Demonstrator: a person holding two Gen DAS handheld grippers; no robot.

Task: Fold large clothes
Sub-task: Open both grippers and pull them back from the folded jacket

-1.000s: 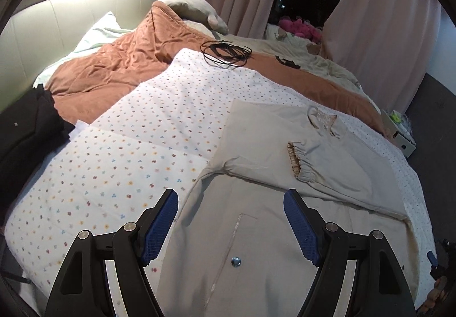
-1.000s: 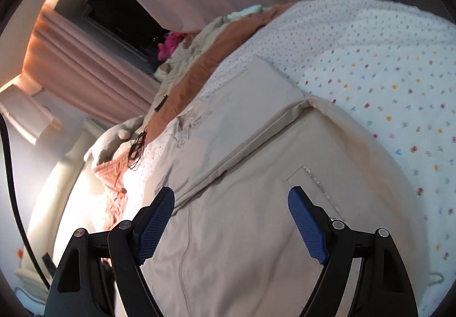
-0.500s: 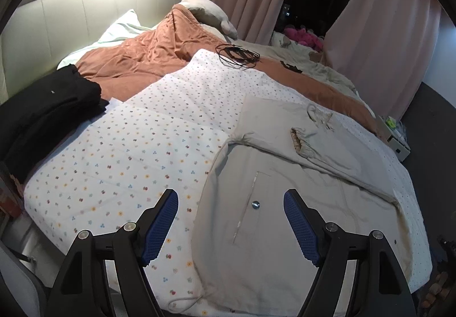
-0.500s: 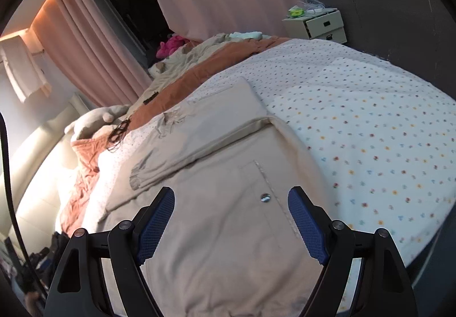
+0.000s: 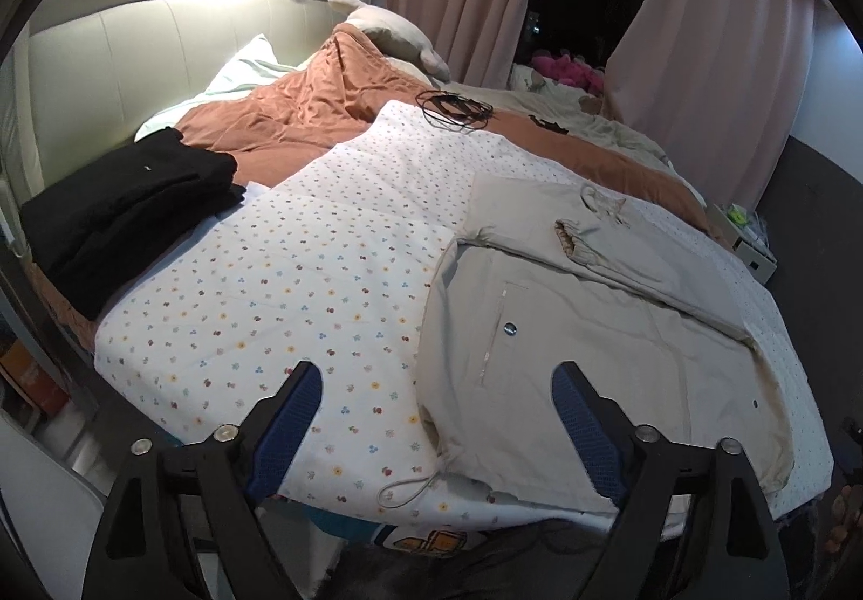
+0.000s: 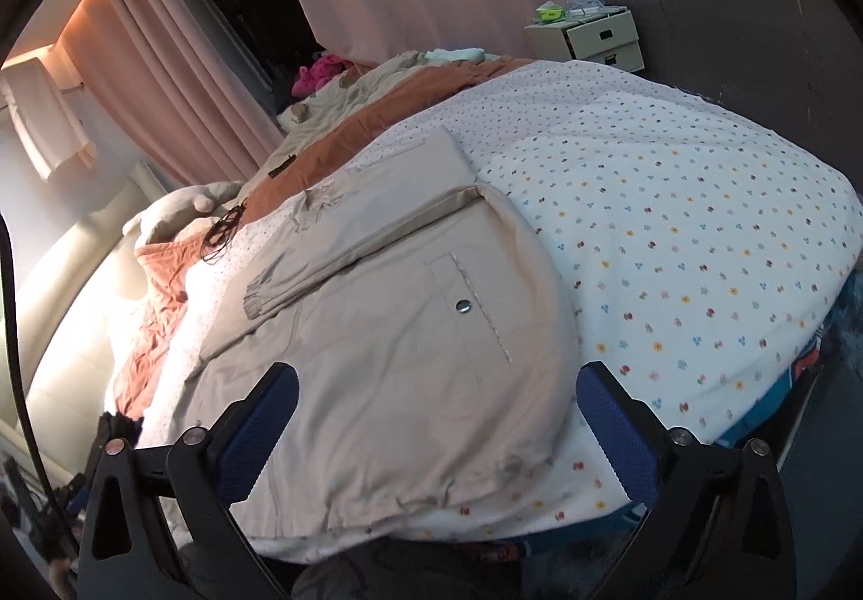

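The left gripper (image 5: 437, 416) is held above the near edge of the bed, its jaws opening wide with nothing pressed between the blue pads (image 5: 291, 416). The right gripper (image 6: 437, 416) is held likewise, its jaws also opening and nothing clamped in them.

In the left wrist view, a stack of folded black clothes (image 5: 124, 222) is seen at the far left, near the headboard (image 5: 135, 61). A dotted white sheet (image 5: 280, 287) is spread over the middle of the bed, and part of it shows between the left pad and the garment. The beige jacket (image 5: 582, 346) is laid flat to the right of centre, with one sleeve (image 5: 620, 249) folded across its body and the elastic cuff turned toward the middle. Its hem is found just beyond the right-hand pad, and a drawstring (image 5: 410, 487) trails onto the sheet at its near corner. The fabric is touched by neither pad.

In the right wrist view, the jacket lies ahead of and between the two pads, its hem close to the bed's near edge. A snap button (image 6: 463, 306) is seen on the pocket. The dotted sheet lies bare to the right, and a nightstand (image 6: 593, 39) stands beyond it.
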